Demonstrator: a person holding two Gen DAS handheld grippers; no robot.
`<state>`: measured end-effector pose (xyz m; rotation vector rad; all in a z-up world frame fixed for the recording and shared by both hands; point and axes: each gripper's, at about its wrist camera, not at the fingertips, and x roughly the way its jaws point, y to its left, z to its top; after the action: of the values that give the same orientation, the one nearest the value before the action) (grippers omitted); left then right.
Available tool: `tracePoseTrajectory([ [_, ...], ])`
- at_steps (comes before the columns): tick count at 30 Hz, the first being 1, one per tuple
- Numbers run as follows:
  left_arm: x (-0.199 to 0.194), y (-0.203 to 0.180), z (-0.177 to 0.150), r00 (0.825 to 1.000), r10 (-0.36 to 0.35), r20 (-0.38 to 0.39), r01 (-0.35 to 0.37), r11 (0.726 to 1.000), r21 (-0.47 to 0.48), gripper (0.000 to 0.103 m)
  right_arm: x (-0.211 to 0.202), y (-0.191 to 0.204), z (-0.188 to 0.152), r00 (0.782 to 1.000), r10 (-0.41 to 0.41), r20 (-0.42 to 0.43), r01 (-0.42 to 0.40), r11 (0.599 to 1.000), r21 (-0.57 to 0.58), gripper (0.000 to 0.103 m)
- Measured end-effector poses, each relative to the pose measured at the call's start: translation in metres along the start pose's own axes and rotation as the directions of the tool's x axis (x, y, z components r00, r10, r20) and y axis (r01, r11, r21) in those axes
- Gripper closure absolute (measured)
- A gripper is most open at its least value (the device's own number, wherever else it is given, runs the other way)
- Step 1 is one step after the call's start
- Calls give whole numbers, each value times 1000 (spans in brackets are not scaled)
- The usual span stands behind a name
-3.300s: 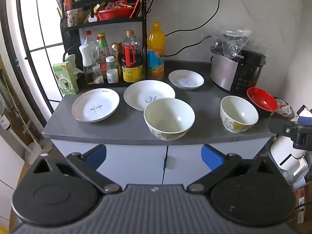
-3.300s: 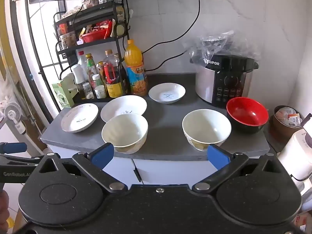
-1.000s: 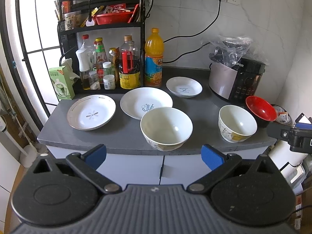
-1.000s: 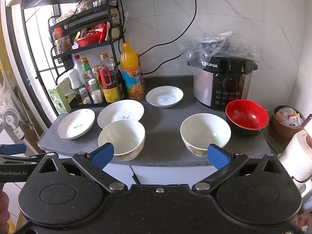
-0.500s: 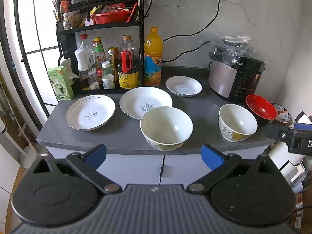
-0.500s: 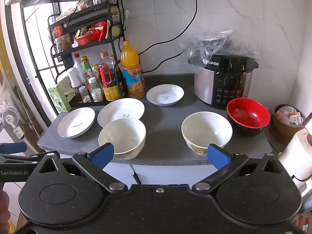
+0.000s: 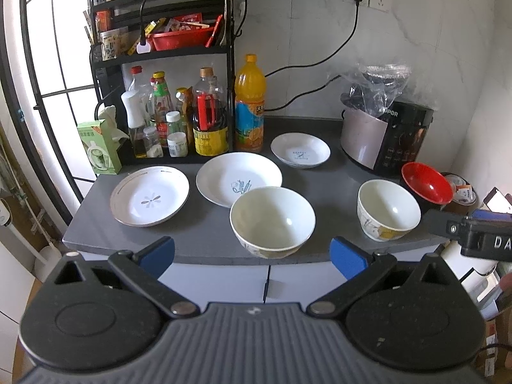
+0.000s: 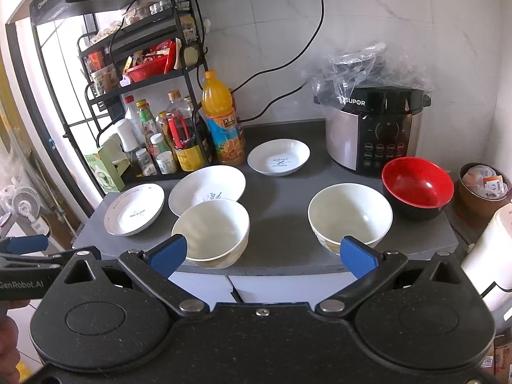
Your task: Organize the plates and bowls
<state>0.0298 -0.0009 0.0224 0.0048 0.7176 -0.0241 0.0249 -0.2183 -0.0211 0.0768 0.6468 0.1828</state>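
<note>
On the grey counter (image 7: pixel 204 233) stand three white plates: a rimmed one (image 7: pixel 149 196) at the left, a larger one (image 7: pixel 238 179) in the middle, a small one (image 7: pixel 300 154) behind. Two white bowls stand in front, a large one (image 7: pixel 272 221) and a smaller one (image 7: pixel 388 209). A red bowl (image 7: pixel 427 183) sits at the right. My left gripper (image 7: pixel 252 252) is open and empty, short of the counter's front edge before the large bowl. My right gripper (image 8: pixel 260 251) is open and empty, between the two white bowls (image 8: pixel 211 232) (image 8: pixel 350 212).
A black rack (image 7: pixel 160 51) with bottles and an orange juice bottle (image 7: pixel 249 105) stands at the back left. A rice cooker (image 7: pixel 387 134) under a plastic bag stands at the back right. White cabinet doors (image 7: pixel 265 283) lie below the counter. A brown pot (image 8: pixel 481 188) stands right.
Both grippers have drifted a little closer to the counter and slightly up. The dishes have not moved. Both grippers stay open.
</note>
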Motion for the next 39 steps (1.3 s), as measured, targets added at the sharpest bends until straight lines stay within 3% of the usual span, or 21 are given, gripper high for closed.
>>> tracePoseTrajectory([
  [5, 2, 10, 11, 1000, -25, 8, 25, 999, -44, 1, 1, 1, 3, 1000, 6, -7, -6, 1000, -6, 0],
  [12, 27, 27, 21, 999, -36, -38, 34, 998, -51, 1, 15, 7, 8, 1000, 3, -24, -3, 1000, 5, 0],
  [18, 55, 42, 36, 998, -60, -17, 60, 998, -23, 1, 36, 16, 14, 1000, -25, -18, 26, 999, 31, 0],
  [24, 97, 62, 61, 990, -136, -39, 135, 990, -28, 1, 62, 27, 25, 995, -97, -5, 97, 988, 118, 1],
  [30, 131, 75, 83, 981, -187, -50, 189, 981, 36, 1, 88, 36, 37, 984, -177, 4, 173, 964, 203, 0],
  [39, 173, 87, 107, 970, -226, -89, 233, 969, 83, 1, 114, 43, 47, 968, -251, -8, 243, 927, 284, 0],
])
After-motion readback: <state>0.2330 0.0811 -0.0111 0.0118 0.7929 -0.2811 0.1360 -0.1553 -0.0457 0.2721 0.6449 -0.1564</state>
